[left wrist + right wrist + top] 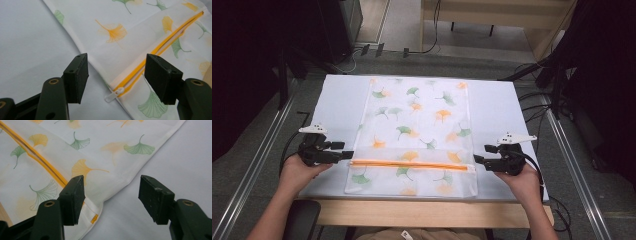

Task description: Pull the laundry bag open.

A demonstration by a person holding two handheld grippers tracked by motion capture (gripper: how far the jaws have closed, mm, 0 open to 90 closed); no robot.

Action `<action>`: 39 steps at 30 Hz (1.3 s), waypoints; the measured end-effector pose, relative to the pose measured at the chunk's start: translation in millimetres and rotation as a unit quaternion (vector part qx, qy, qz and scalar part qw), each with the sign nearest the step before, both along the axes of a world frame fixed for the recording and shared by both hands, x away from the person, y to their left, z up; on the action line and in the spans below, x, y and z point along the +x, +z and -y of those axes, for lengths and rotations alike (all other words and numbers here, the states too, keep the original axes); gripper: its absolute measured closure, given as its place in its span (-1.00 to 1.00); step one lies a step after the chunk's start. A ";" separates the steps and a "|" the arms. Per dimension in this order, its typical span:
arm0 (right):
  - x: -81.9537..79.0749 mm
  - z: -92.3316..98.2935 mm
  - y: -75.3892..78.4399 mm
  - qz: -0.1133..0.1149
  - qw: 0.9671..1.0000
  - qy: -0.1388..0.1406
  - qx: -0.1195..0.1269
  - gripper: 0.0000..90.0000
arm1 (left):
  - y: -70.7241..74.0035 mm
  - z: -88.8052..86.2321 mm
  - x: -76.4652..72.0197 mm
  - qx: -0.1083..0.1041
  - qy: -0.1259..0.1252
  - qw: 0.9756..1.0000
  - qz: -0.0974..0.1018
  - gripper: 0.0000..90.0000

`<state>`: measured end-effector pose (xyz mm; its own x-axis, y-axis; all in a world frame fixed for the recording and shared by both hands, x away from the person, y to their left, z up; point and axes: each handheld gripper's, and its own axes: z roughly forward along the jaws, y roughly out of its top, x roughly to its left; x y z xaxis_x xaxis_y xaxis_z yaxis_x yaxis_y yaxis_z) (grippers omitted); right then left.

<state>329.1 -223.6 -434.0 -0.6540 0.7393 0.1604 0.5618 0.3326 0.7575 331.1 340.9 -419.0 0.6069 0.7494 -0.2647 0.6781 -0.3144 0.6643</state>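
A white fabric bag (pixel 417 130) printed with green and orange ginkgo leaves lies flat on the white table cover (pixel 337 100). An orange zipper (pixel 412 164) runs across it near the front. My left gripper (pixel 346 150) stands open at the zipper's left end. In the left gripper view its jaws (pixel 117 75) straddle the bag's edge, and the white zipper pull (pixel 114 95) lies between them, untouched. My right gripper (pixel 479 154) stands open at the bag's right edge. In the right gripper view (pixel 111 195) the zipper's end (pixel 94 218) lies by the left jaw, with nothing gripped.
The table's wooden front edge (pixel 432 212) runs below the bag. Metal rails (pixel 257 160) flank the table on both sides. Cables (pixel 537 100) and dark stands crowd the floor to the right and at the back left. Bare cover lies on either side of the bag.
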 end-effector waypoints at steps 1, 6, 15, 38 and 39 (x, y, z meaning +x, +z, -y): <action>0.1 1.2 -0.1 -0.001 1.000 -0.003 0.001 -0.15 | -0.6 -0.9 0.5 0.000 0.003 1.000 -0.001 -0.19; 2.8 7.4 -4.5 0.002 1.000 -0.011 -0.009 -0.22 | -3.1 -7.9 2.0 0.002 0.020 1.000 0.003 -0.22; 9.3 16.8 -14.7 0.000 1.000 -0.030 -0.008 -0.31 | -5.6 -17.9 2.9 0.012 0.044 0.999 0.021 -0.22; 16.0 30.7 -24.0 -0.005 0.998 -0.056 -0.017 -0.33 | -9.4 -22.3 3.1 0.034 0.075 0.996 0.018 -0.27; 15.8 30.7 -24.0 -0.005 0.998 -0.057 -0.018 -0.33 | -9.4 -22.2 3.0 0.034 0.075 0.996 0.017 -0.27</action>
